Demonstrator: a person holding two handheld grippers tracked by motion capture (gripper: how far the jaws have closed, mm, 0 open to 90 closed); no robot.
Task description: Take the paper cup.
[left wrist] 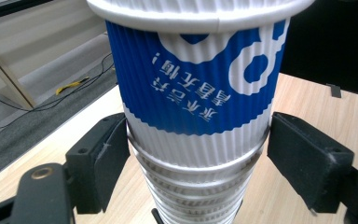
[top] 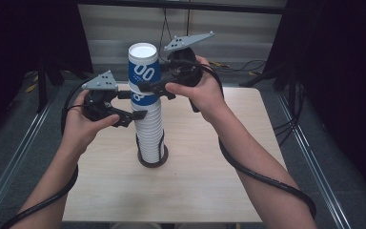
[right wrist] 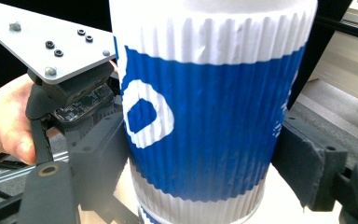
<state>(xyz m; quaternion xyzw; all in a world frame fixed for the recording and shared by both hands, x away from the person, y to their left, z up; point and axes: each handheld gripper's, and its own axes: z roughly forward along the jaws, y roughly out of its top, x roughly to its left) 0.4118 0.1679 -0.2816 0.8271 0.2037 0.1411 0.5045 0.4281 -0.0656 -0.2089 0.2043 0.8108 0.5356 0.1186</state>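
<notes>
I see a tall stack of paper cups (top: pixel 150 129) standing upright near the middle of the table (top: pixel 205 191), its long axis vertical and its open mouth facing up. The top cup (top: pixel 144 71) is ribbed paper — corrugated walls, a blue band with white lettering, a rolled white rim — and it tapers downward into the white ribbed cups nested below. The stack's foot sits in a dark round base (top: pixel 152 160).

My right gripper (top: pixel 145 87) comes in from the right and reaches the blue cup at its lower part; in the right gripper view the black blocky fingers (right wrist: pixel 100 158) flank the cup wall, the left one touching it, though I cannot tell whether the right one presses. My left gripper (top: pixel 136 114) sits lower, at the left of the stack just under the blue cup — its fingers (left wrist: pixel 105 158) stand either side of the ribbed white wall, close against it, with a sliver of gap on the right.

The table is pale wood-grain, smooth and matt.
</notes>
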